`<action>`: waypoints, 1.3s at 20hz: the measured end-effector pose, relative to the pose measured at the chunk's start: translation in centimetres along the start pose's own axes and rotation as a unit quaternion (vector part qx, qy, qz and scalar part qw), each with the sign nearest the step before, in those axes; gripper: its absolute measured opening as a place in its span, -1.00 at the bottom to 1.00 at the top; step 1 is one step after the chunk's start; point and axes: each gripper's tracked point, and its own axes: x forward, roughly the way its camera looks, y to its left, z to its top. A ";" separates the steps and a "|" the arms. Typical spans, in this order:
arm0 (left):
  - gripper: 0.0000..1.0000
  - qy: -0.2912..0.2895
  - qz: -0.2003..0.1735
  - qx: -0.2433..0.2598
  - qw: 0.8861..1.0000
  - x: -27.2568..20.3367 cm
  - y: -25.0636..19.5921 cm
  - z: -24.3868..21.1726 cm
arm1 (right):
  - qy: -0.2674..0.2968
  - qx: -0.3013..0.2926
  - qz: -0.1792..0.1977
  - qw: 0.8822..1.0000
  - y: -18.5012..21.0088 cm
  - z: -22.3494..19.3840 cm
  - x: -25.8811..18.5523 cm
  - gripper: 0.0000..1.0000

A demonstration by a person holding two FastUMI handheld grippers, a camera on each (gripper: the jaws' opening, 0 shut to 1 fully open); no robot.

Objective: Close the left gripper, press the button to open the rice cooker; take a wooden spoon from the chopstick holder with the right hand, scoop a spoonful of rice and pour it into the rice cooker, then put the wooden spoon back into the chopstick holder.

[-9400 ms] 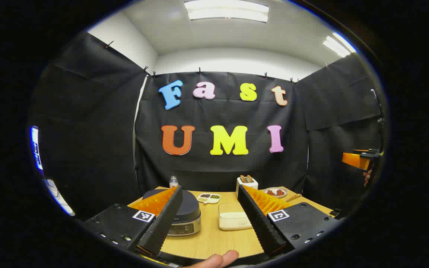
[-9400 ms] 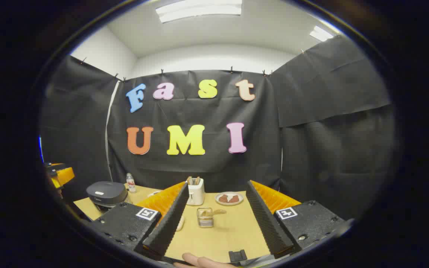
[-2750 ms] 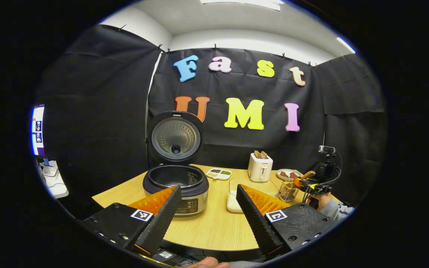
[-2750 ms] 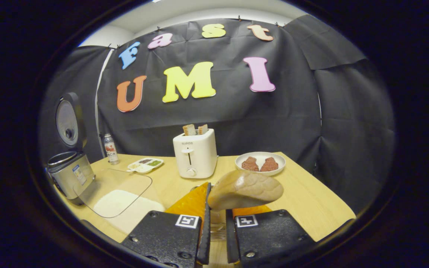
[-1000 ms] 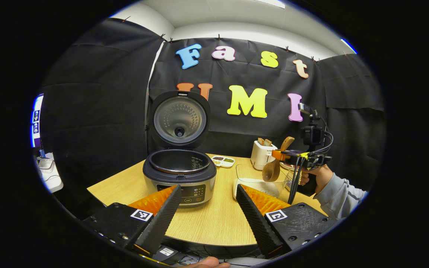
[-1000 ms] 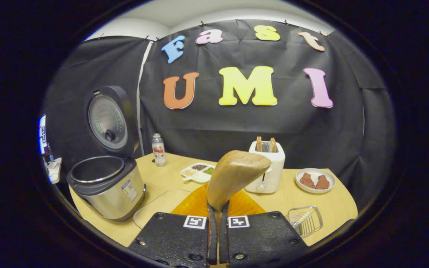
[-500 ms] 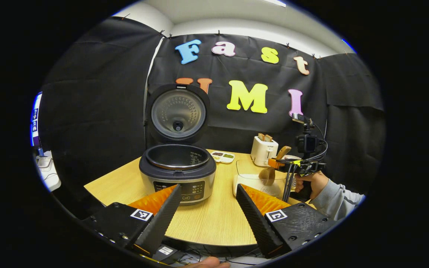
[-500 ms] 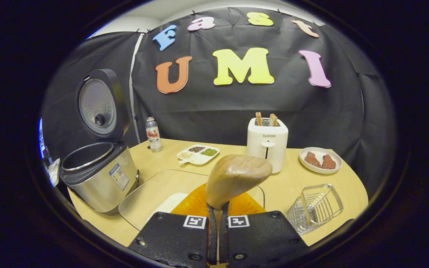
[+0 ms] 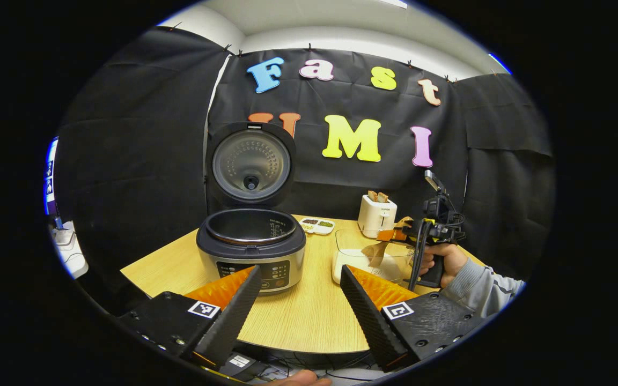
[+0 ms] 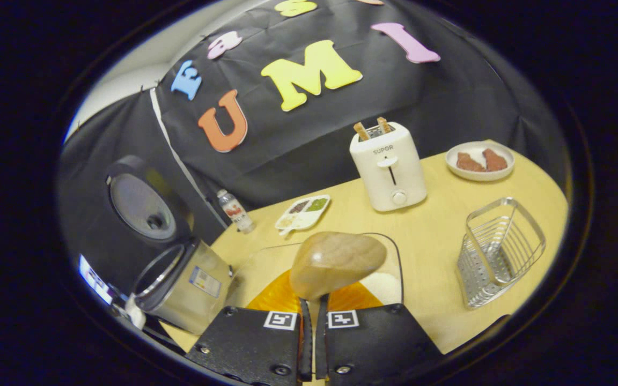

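The rice cooker (image 9: 250, 246) stands open on the table, lid (image 9: 250, 163) upright, pot dark inside. My left gripper (image 9: 299, 273) hovers open and holding nothing in front of it. To the right, a hand (image 9: 443, 260) holds my right gripper (image 9: 395, 235), which is shut on the wooden spoon (image 9: 377, 251). The spoon's bowl dips into the clear rice box (image 9: 365, 262). In the right gripper view, the right gripper (image 10: 311, 310) clamps the spoon (image 10: 336, 262) by its handle, bowl tilted down over the white rice (image 10: 383, 283). The wire chopstick holder (image 10: 499, 252) stands at the right, with the cooker (image 10: 185, 284) at the left.
A white toaster (image 10: 389, 166) with bread, a plate of brown pieces (image 10: 479, 160), a divided seasoning tray (image 10: 302, 212) and a small bottle (image 10: 235, 212) stand along the back of the wooden table (image 10: 438, 225). The table's front edge (image 9: 298, 346) runs just below the left gripper.
The right gripper has dropped and pitched downward, carrying the spoon's bowl down into the rice box. The left gripper has barely moved and stays open.
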 end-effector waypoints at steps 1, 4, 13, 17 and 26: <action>0.89 0.001 0.000 0.001 1.000 0.0 0.1 0.0 | -0.001 0.018 0.007 1.000 0.2 0.1 0.0 -0.84; 0.89 0.001 0.006 0.001 1.000 0.0 0.4 0.0 | -0.011 0.027 0.004 1.000 -0.2 0.6 -0.3 -0.84; 0.89 0.008 0.009 0.001 1.000 -0.2 0.6 -0.4 | -0.072 0.115 0.019 0.991 -0.8 3.1 -2.3 -0.85; 0.89 0.008 0.009 0.012 1.000 -0.3 0.5 -0.3 | -0.079 0.193 0.033 0.977 -2.4 3.4 -3.0 -0.84; 0.89 0.010 0.009 0.009 1.000 -2.1 0.3 -0.5 | -0.091 0.331 0.108 0.933 -0.9 5.2 -3.9 -0.86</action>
